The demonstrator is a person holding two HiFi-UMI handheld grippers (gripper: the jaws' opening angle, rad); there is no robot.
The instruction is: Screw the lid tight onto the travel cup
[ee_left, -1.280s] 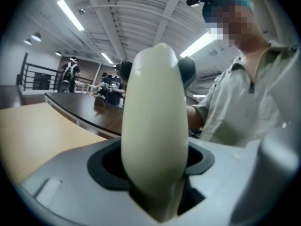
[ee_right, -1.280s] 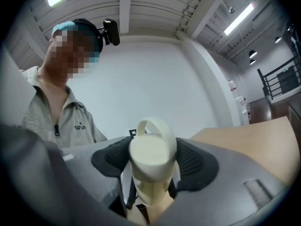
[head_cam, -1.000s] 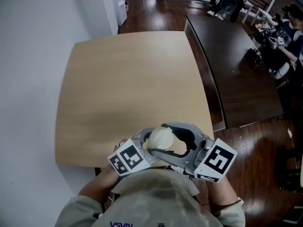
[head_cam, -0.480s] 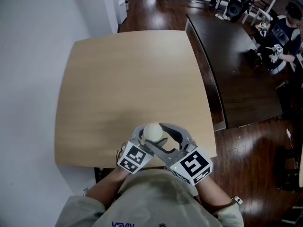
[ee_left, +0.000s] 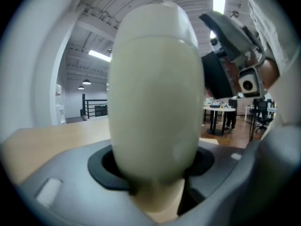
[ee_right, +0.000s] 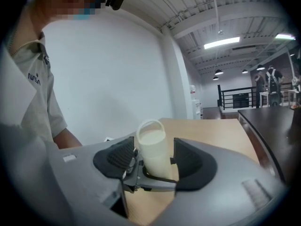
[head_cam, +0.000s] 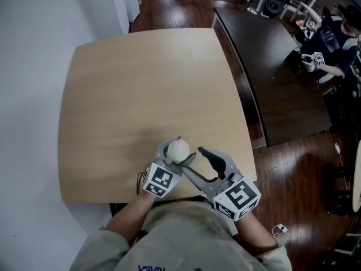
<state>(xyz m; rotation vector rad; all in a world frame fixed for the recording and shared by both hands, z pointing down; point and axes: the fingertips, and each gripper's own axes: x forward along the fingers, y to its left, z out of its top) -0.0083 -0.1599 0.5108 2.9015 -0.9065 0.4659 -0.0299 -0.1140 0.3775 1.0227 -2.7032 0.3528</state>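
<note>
We hold the travel cup (head_cam: 179, 149) over the near edge of the desk (head_cam: 141, 83), just in front of our chest. The left gripper (head_cam: 172, 158) is clamped around the cup's cream body. In the left gripper view the cup (ee_left: 155, 93) fills the space between the jaws, and both dark pads press on its lower part. A lid (ee_left: 159, 20) of the same pale colour sits on top, with a thin seam marking where it meets the body. We cannot tell whether it is screwed down, or whether the cup's base touches the desk.

The right gripper (head_cam: 206, 161) lies just beside the cup, to its right. Its jaws have just been closing a little, but they stand spread. In the right gripper view the cup (ee_right: 153, 149) stands roughly upright in the gap between the two pads, neither of which touches it, and a loop handle rises from its top.

Beyond the desk, to the right, stands a dark table (head_cam: 271, 66) where a seated person (head_cam: 333, 44) works.
</note>
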